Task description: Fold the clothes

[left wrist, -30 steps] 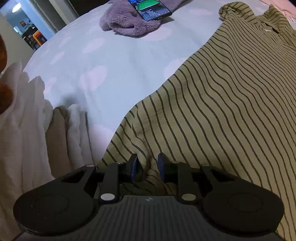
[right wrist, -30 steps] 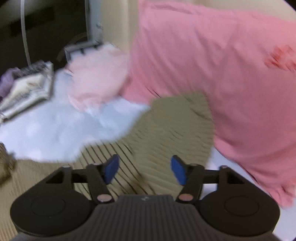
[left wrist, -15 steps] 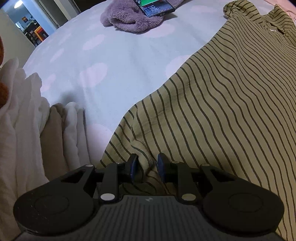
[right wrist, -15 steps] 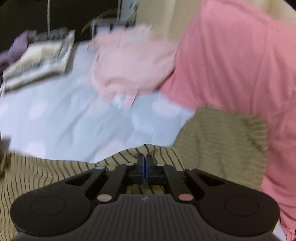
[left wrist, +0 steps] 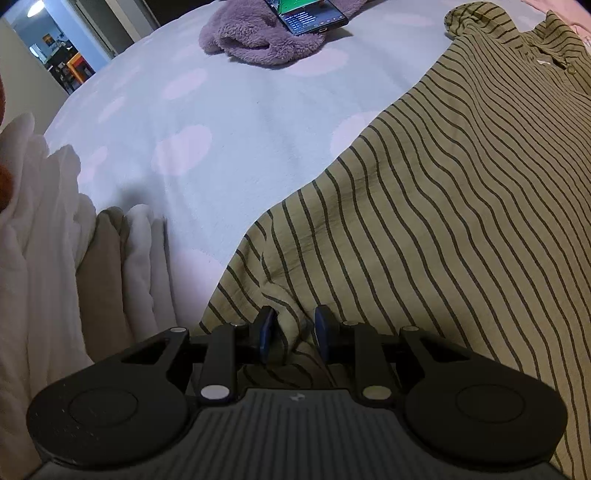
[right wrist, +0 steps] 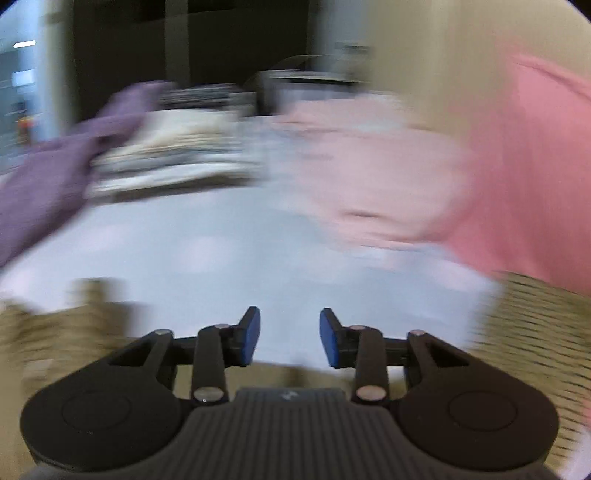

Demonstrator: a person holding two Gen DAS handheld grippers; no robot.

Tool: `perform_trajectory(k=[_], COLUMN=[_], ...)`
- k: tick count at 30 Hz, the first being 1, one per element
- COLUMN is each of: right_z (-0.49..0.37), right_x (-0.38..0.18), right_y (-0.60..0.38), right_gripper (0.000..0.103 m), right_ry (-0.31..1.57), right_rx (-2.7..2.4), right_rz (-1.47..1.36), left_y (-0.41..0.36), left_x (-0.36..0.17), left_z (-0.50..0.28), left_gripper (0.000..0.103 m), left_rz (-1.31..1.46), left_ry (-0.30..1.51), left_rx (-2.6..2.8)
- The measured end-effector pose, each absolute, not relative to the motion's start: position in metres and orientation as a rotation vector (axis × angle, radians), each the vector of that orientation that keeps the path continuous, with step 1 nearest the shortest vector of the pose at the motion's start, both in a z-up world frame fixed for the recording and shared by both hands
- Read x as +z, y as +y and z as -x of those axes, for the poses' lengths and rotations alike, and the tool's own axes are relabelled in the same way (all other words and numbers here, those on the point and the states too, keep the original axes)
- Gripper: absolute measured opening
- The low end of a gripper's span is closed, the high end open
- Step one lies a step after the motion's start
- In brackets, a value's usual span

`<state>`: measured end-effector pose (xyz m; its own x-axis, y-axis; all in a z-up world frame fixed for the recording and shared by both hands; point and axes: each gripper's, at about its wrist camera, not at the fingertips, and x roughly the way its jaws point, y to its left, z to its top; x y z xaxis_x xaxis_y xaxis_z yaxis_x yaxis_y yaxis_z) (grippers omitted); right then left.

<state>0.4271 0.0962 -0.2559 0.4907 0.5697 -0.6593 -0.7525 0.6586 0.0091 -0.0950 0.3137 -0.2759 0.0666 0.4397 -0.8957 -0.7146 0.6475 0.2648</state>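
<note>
While the left hand-held gripper (left wrist: 291,332) pinches the striped shirt (left wrist: 443,206), the right hand-held gripper (right wrist: 290,336), just opened and empty, should grab another edge.

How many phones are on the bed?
1. The phone lies on the fuzzy purple garment at the far side of the bed, screen lit. Another could be hidden under clothes.

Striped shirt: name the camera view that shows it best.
The left wrist view. There the striped shirt is sharp, spread across the bed, a bunched fold pinched in the left gripper. The right wrist view shows only blurred olive patches of it at the lower edges.
</note>
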Motion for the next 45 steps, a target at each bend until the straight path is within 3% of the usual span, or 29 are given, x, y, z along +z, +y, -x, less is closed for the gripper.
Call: perform_trajectory(k=[7, 9, 10, 12, 13, 15, 18, 19, 22, 25, 31, 33, 35, 37, 39, 41, 45], right_z=[-0.357, -0.343, -0.337, -0.317, -0.31, -0.301, -0.291, -0.291, -0.3, -0.305, -0.291, -0.284, -0.281, -0.278, -0.273, -0.27, -0.272], right_x=[-0.279, -0.283, -0.284, -0.278, -0.276, -0.281, -0.303, -0.312, -0.335, -0.342, -0.303, -0.308, -0.321, -0.325, -0.312, -0.301, -0.297], right_y=[0.2, 0.209, 0.213, 0.212, 0.212, 0.218, 0.231, 0.235, 0.248, 0.253, 0.247, 0.256, 0.268, 0.273, 0.269, 0.273, 0.293], right_gripper=[0.056, 0.048, 0.037, 0.04, 0.046, 0.046, 0.038, 0.029, 0.027, 0.001, 0.002, 0.003, 0.015, 0.018, 0.031, 0.055, 0.059], right_ry=[0.658, 0.596, 0.56, 0.44, 0.44, 0.492, 0.546, 0.561, 0.61, 0.63, 0.613, 0.64, 0.705, 0.729, 0.636, 0.579, 0.56], right_rx=[1.022, 1.005, 0.994, 0.995, 1.018, 1.05, 1.044, 1.029, 0.971, 0.915, 1.042, 1.052, 1.063, 1.084, 1.094, 1.136, 1.188], right_rz=[0.447, 0.492, 0.512, 0.528, 0.53, 0.564, 0.693, 0.717, 0.758, 0.763, 0.544, 0.57, 0.64, 0.651, 0.581, 0.561, 0.621], left_y=[0.317, 0.317, 0.318, 0.329, 0.33, 0.331, 0.33, 0.328, 0.327, 0.327, 0.328, 0.328, 0.328, 0.329, 0.33, 0.33, 0.332], left_x=[-0.274, -0.274, -0.274, -0.275, -0.275, -0.276, -0.275, -0.275, -0.274, -0.274, -0.275, -0.275, -0.275, -0.275, -0.275, -0.275, -0.276], left_z=[0.102, 0.101, 0.101, 0.103, 0.104, 0.105, 0.108, 0.11, 0.112, 0.112, 0.113, 0.113, 0.112, 0.113, 0.114, 0.113, 0.114], left_gripper=[0.022, 0.022, 0.022, 0.022, 0.022, 0.022, 0.022, 0.022, 0.022, 0.022, 0.022, 0.022, 0.022, 0.022, 0.022, 0.022, 0.022], left_rz=[0.305, 0.313, 0.315, 0.304, 0.305, 0.309, 0.319, 0.322, 0.331, 0.334, 0.341, 0.343, 0.346, 0.356, 0.366, 0.366, 0.369], left_ry=[1.196, 1.192, 1.19, 1.189, 1.187, 1.183, 1.173, 1.169, 1.161, 1.157, 1.154, 1.153, 1.151, 1.144, 1.137, 1.137, 1.133], left_rx=[0.876, 0.88, 0.88, 0.865, 0.864, 0.86, 0.855, 0.854, 0.85, 0.849, 0.848, 0.848, 0.847, 0.847, 0.846, 0.845, 0.838])
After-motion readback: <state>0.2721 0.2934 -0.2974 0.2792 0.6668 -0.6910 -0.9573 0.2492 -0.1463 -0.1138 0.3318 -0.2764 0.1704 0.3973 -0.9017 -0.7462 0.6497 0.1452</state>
